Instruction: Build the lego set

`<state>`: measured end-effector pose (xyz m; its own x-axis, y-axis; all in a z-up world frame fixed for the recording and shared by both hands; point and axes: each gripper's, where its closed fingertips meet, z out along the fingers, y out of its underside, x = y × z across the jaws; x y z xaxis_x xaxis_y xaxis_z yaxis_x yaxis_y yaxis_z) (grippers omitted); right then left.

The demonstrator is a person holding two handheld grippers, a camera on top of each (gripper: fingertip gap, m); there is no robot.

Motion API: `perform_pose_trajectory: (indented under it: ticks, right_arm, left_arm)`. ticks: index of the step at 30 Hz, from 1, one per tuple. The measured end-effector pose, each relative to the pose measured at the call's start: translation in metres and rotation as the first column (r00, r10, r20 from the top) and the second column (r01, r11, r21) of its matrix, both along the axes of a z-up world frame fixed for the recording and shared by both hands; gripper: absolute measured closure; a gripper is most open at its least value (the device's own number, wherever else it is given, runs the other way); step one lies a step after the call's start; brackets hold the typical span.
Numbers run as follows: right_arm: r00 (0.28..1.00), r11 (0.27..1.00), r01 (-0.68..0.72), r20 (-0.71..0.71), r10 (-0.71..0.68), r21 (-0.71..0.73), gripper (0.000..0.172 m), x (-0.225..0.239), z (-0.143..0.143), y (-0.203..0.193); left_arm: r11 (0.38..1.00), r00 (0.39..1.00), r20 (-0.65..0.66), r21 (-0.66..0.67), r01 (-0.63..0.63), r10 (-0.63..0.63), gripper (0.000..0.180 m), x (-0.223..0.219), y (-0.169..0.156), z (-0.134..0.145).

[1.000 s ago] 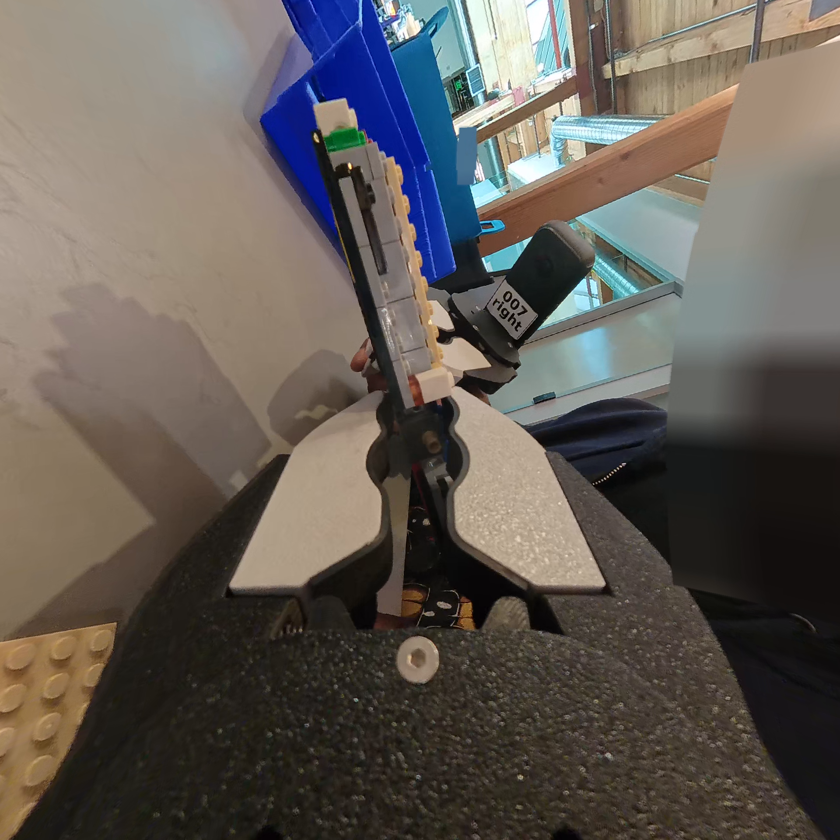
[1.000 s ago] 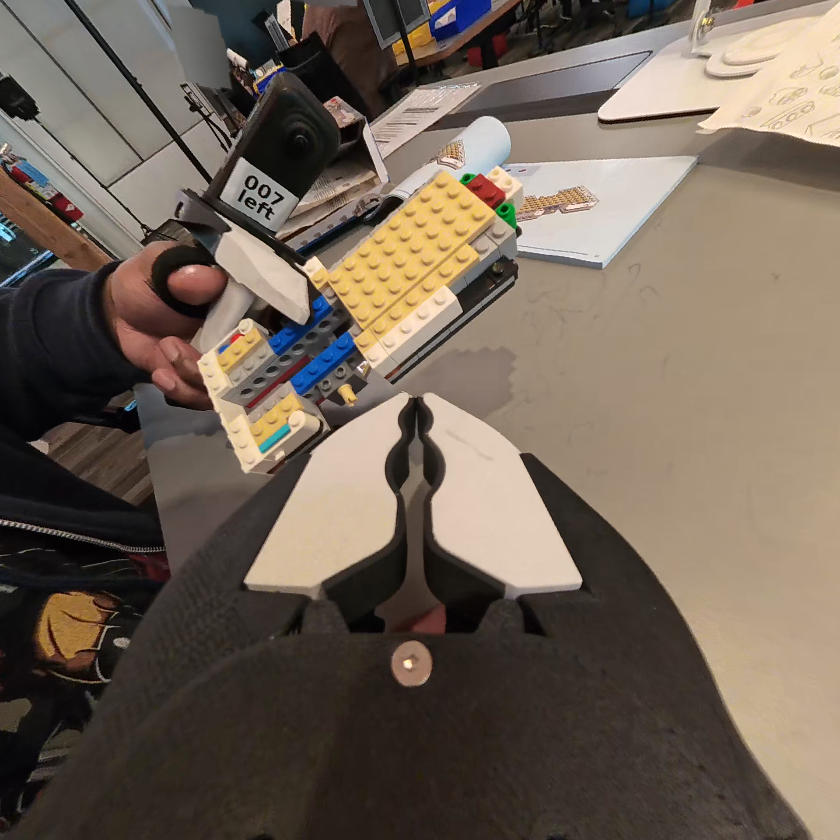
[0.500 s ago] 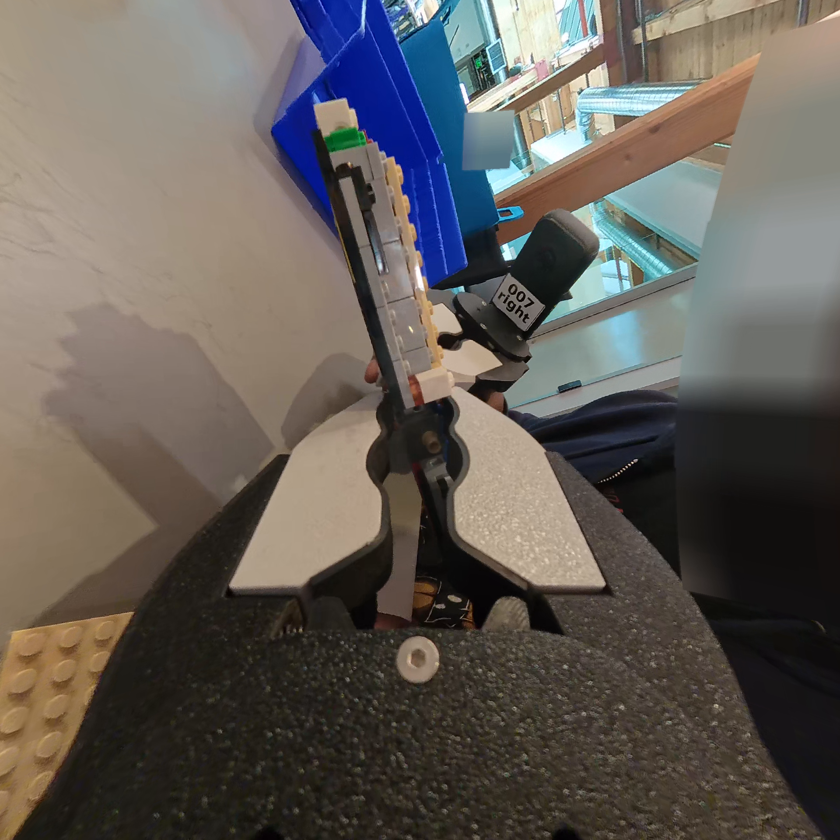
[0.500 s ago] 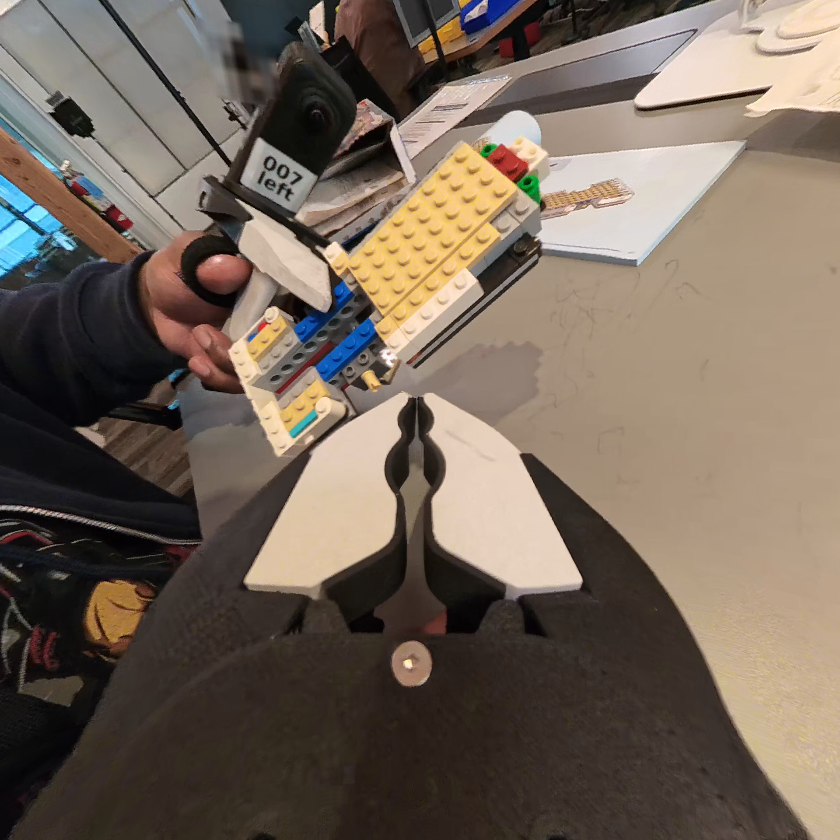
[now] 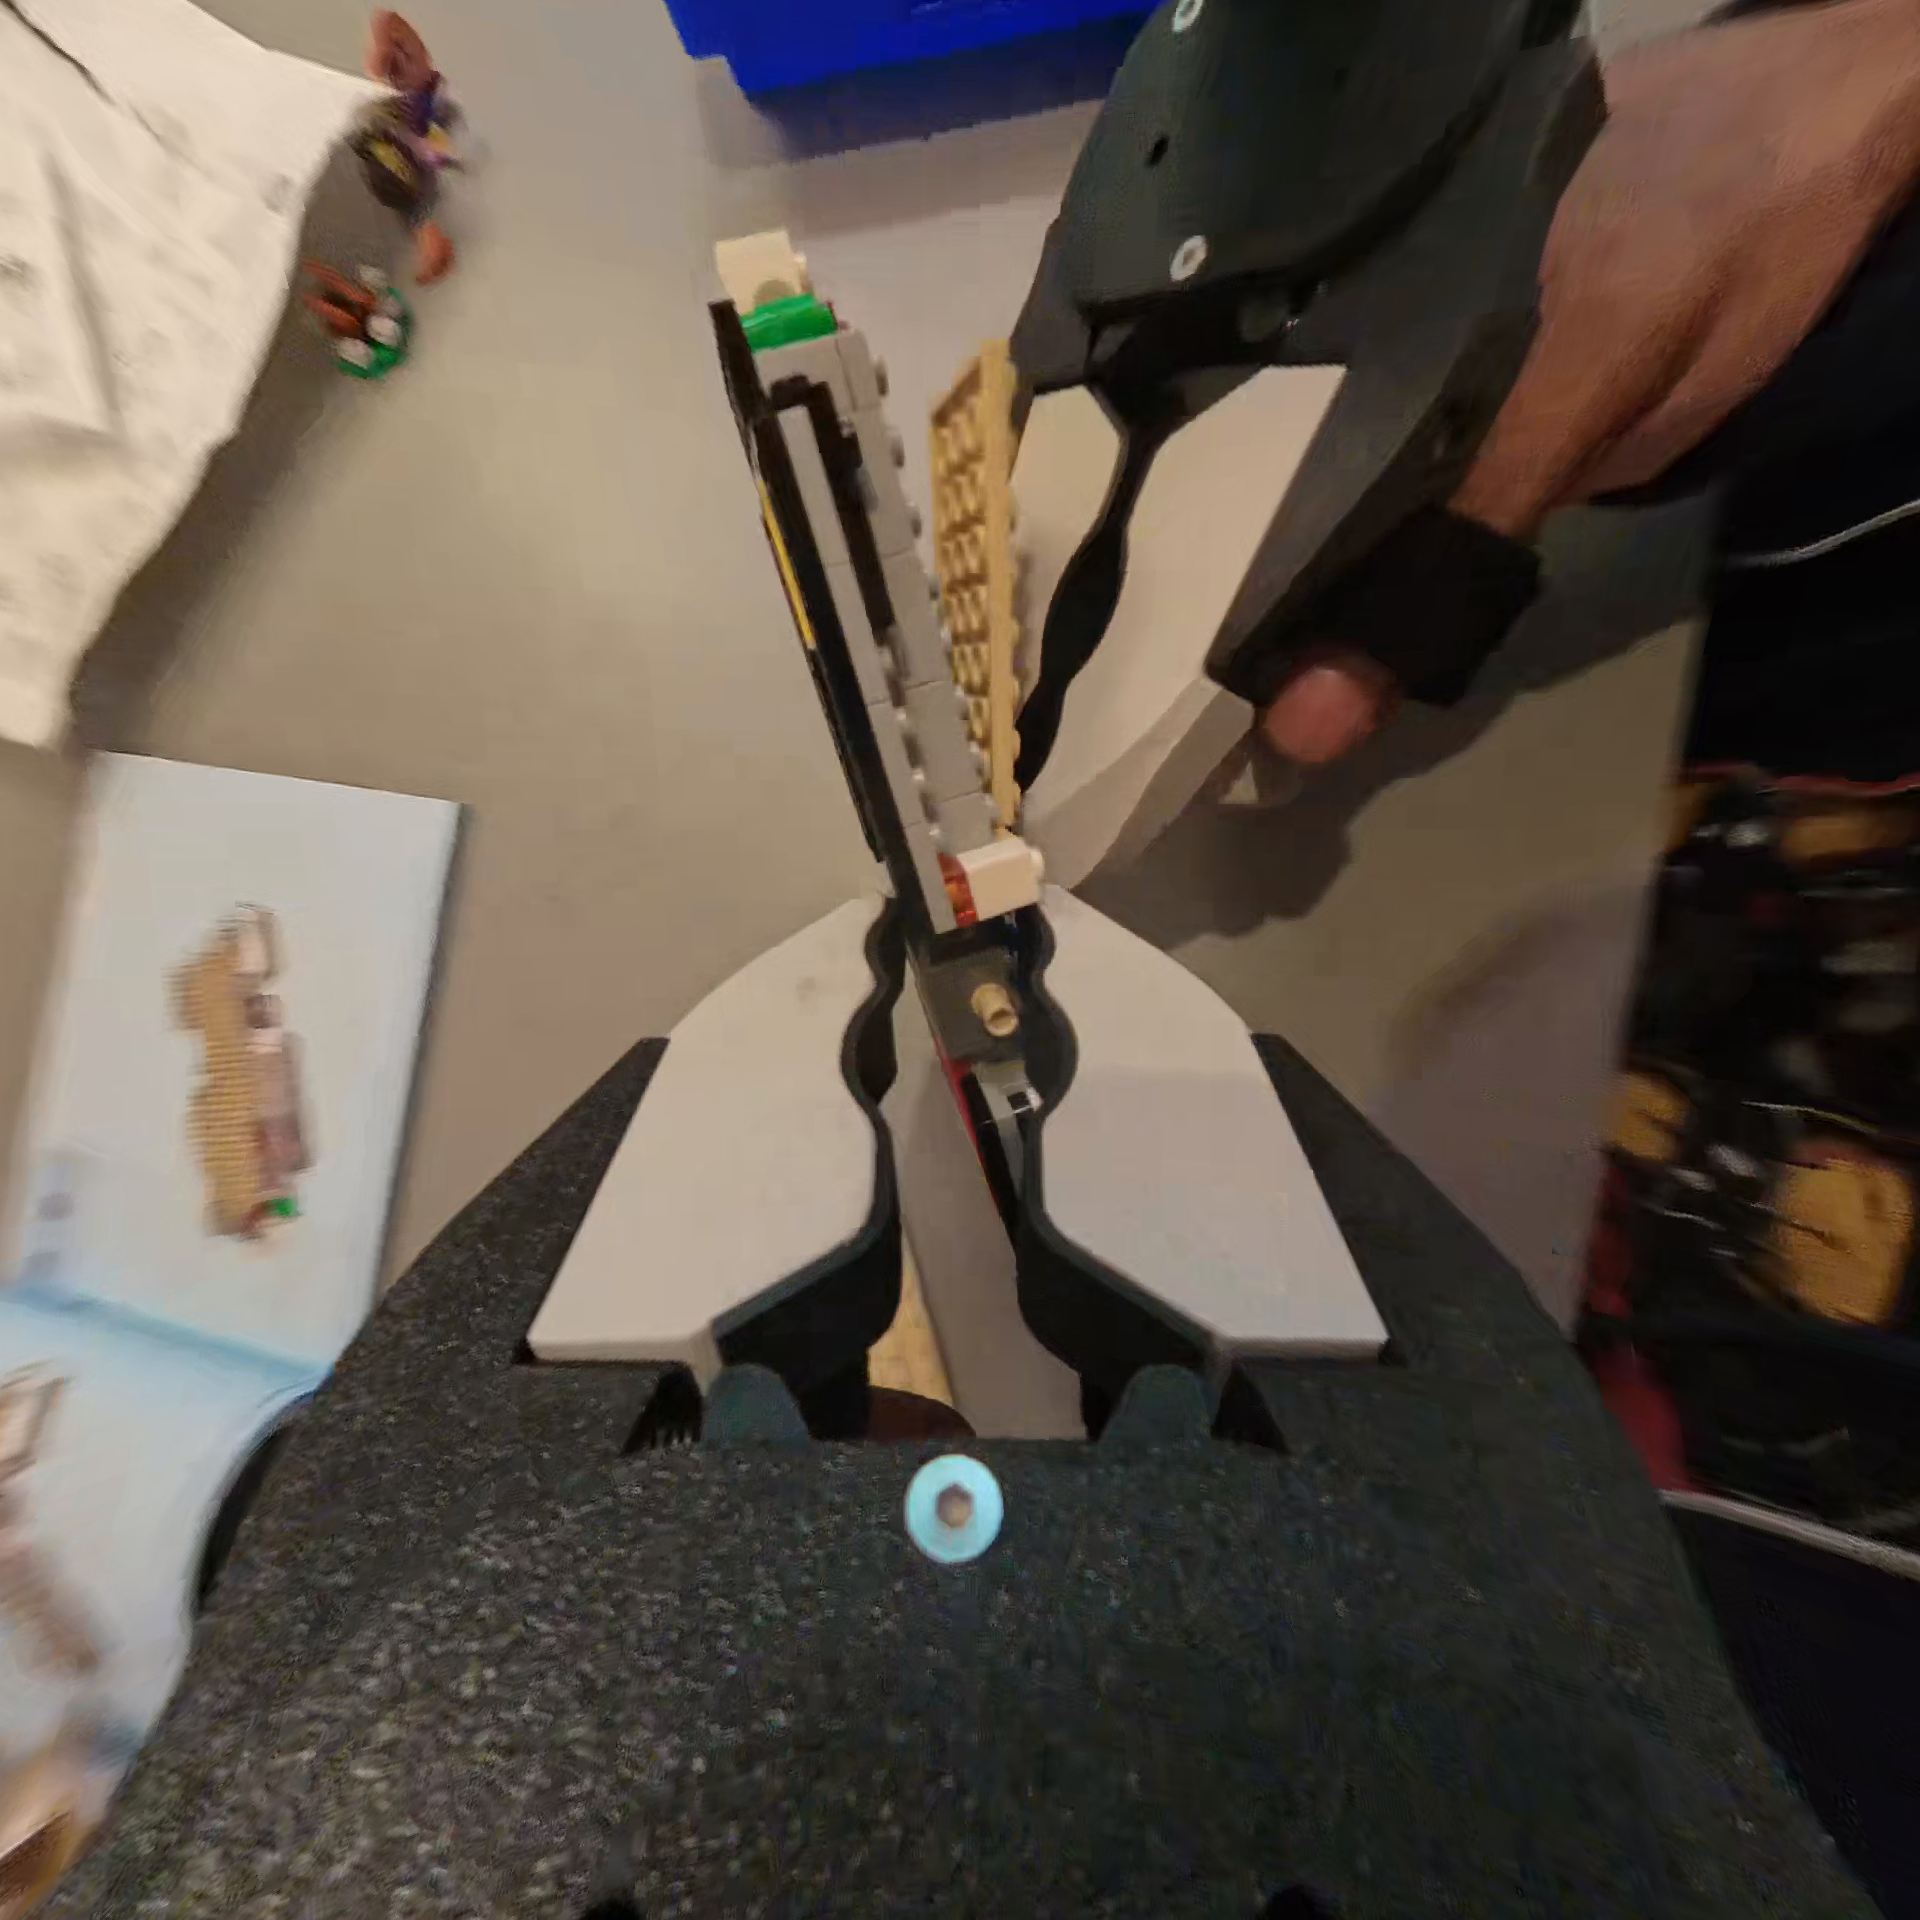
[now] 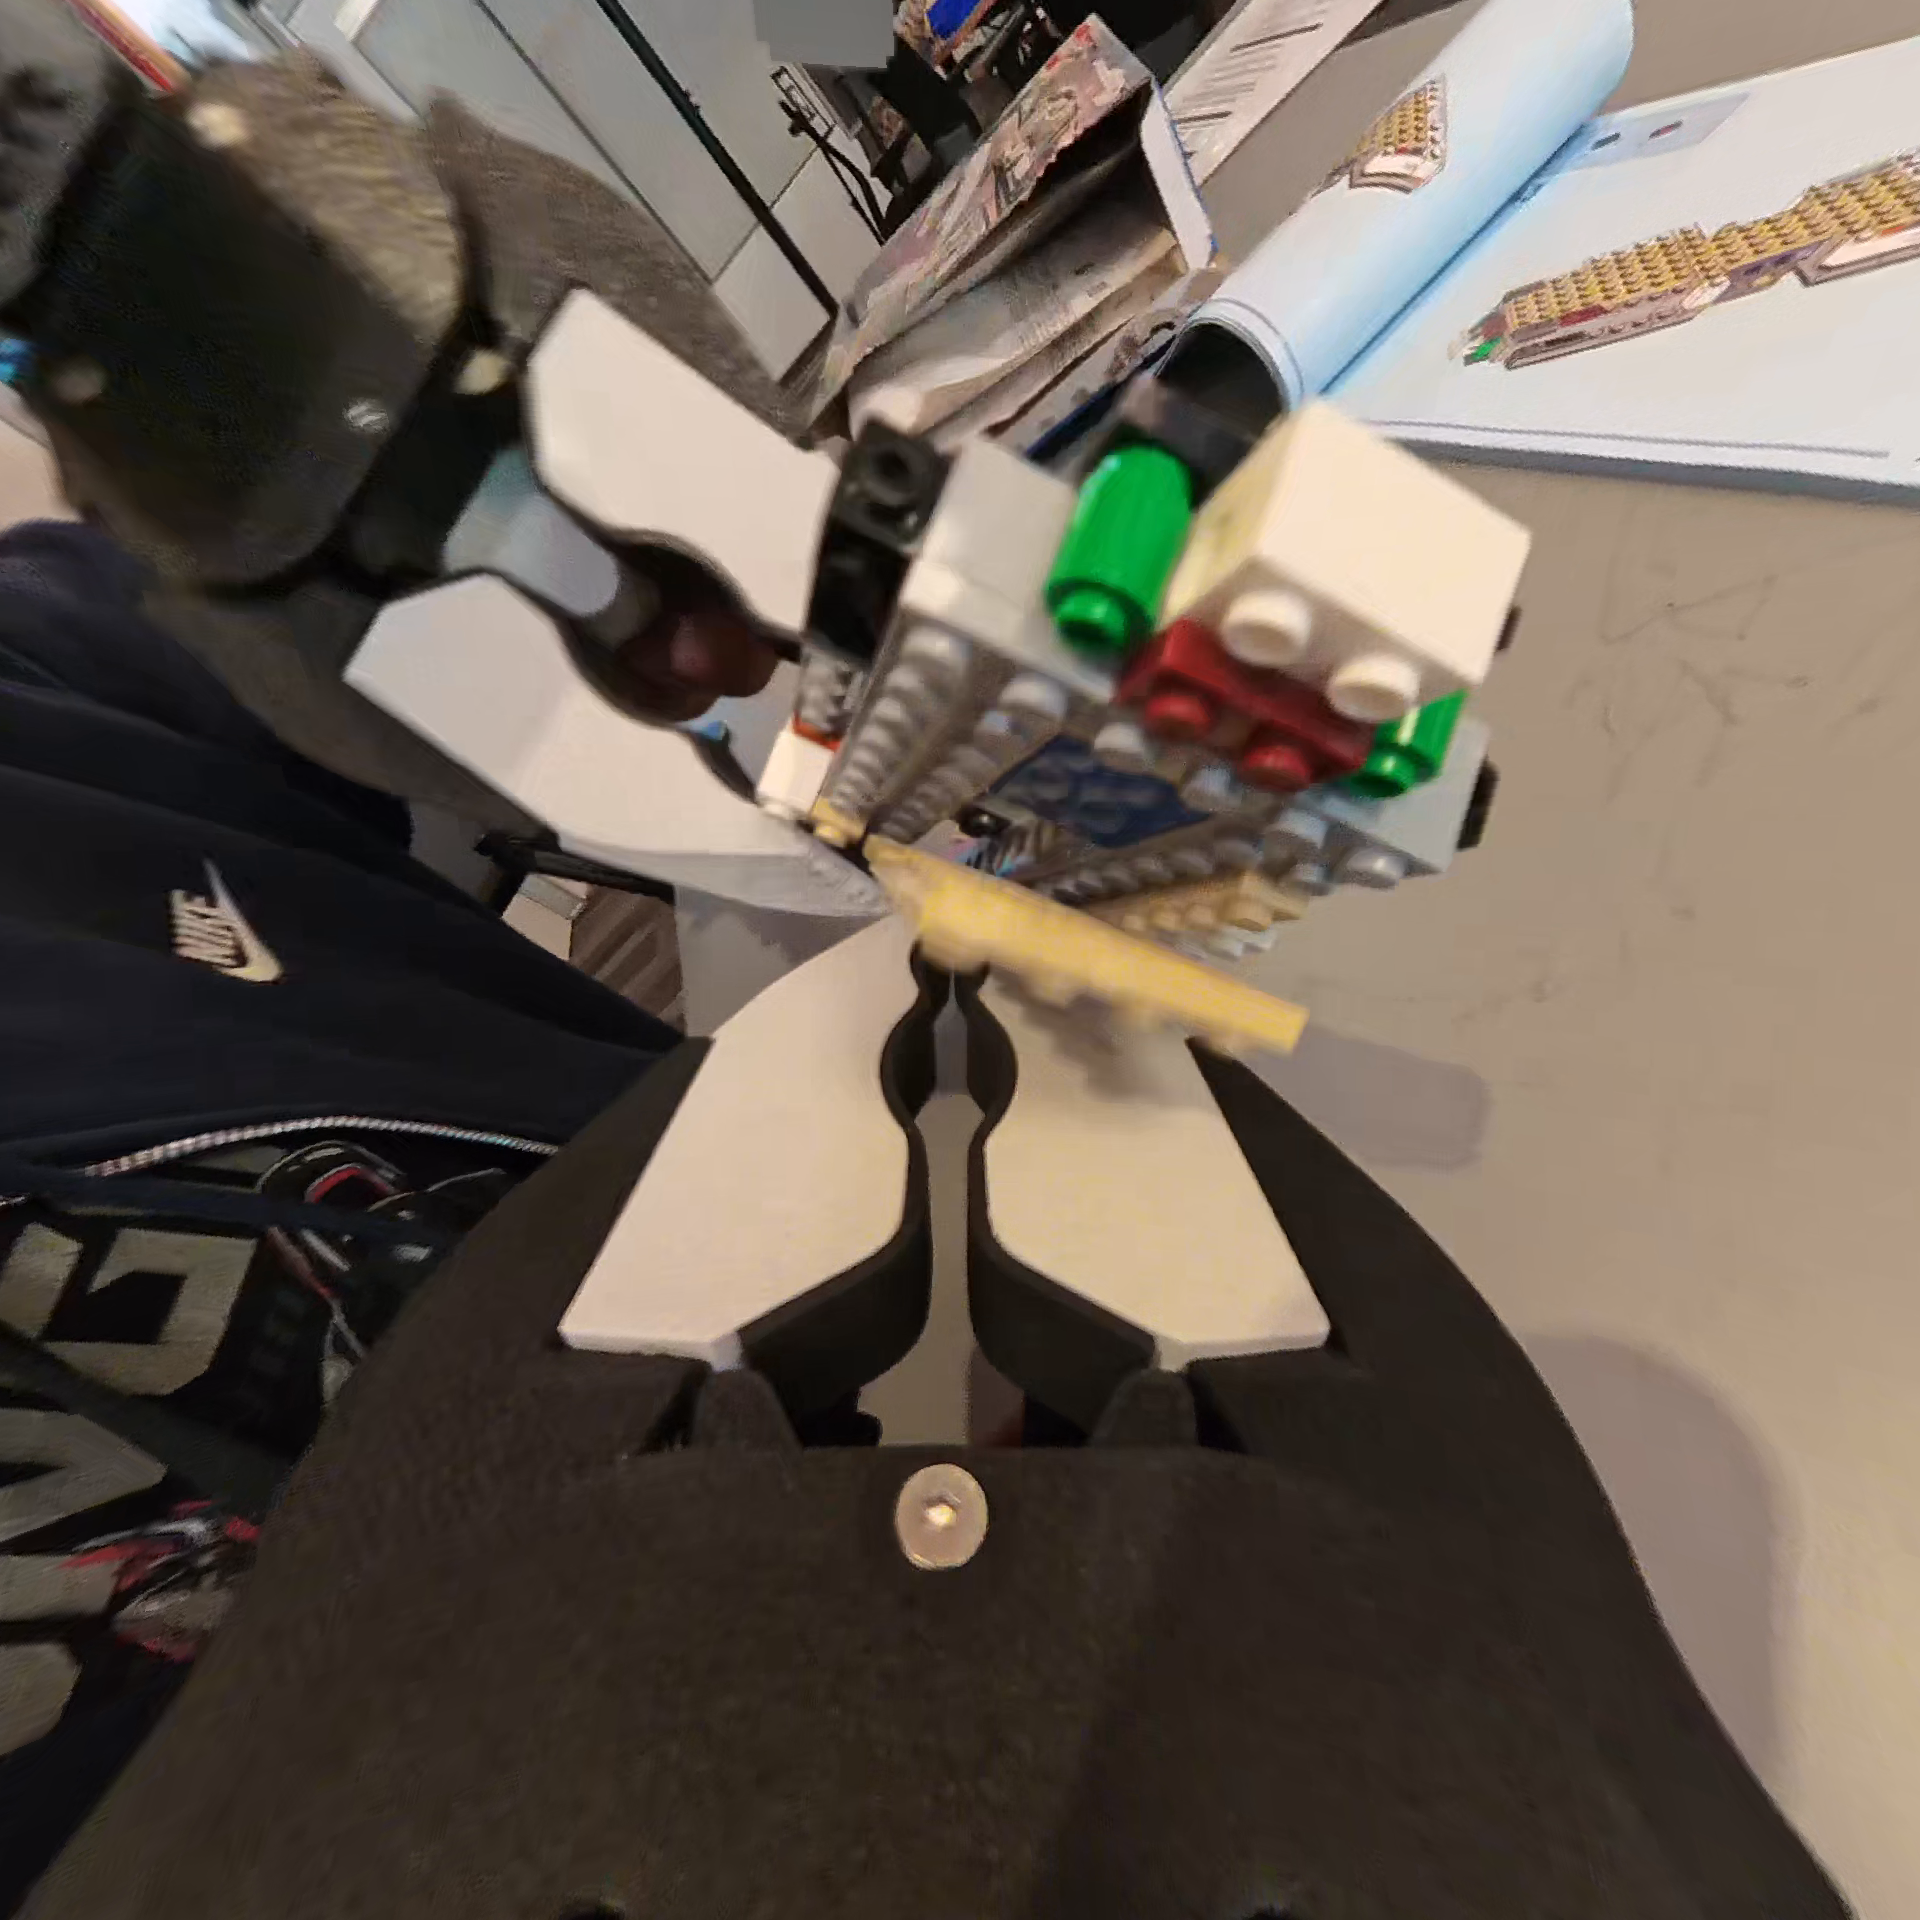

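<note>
A: Your left gripper (image 5: 961,935) has its jaws clenched on the dark lower end of the brick model (image 5: 862,582), which stands up on edge out of the grasp, well above the worktop (image 5: 540,540).

B: And my right gripper (image 6: 940,977)?

A: Its jaws are clenched on the edge of a tan studded plate (image 6: 1101,966). From the left camera, that tan plate (image 5: 977,582) lies flat along the model's grey studded side, just beside it; whether it is pressed onto the studs I cannot tell. Your hand (image 5: 1662,312) and the right gripper's black body fill the upper right there.

B: What stands around me?

A: To the left of the model, an open light-blue instruction booklet (image 5: 229,1039) lies on the worktop, with a white printed sheet (image 5: 125,260) beyond it. Two small loose bits, one dark and purple (image 5: 400,156), one green and brown (image 5: 364,322), lie near that sheet's edge. A blue bin (image 5: 894,42) sits at the far edge.

B: And from the right side?

A: The model's white, green and red end (image 6: 1278,592) points toward the right camera, blurred. Behind it are the curled booklet page (image 6: 1455,177) and an open cardboard box (image 6: 1049,177). Bare grey worktop (image 6: 1714,935) opens to the right of the model; your dark sleeve (image 6: 260,883) closes off the left.
</note>
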<state>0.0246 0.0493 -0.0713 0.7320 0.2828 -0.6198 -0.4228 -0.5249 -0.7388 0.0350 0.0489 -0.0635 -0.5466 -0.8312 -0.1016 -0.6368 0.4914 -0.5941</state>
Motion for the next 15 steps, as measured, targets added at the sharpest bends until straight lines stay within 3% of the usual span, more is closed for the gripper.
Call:
perform_pose_trajectory:
  ticks: [7,15]
  right_arm:
    - [0.999,1.0,-0.004,0.036,0.003,0.011,0.172,0.004,-0.009,0.006]
    - [0.985,0.996,0.022,0.166,-0.037,0.092,0.172,0.017,0.013,0.017]
  left_arm:
    - [0.914,0.981,0.063,0.379,0.145,-0.181,0.16,0.005,0.009,-0.003]
    - [0.75,0.947,0.011,0.613,0.247,-0.321,0.159,0.015,0.016,0.024]
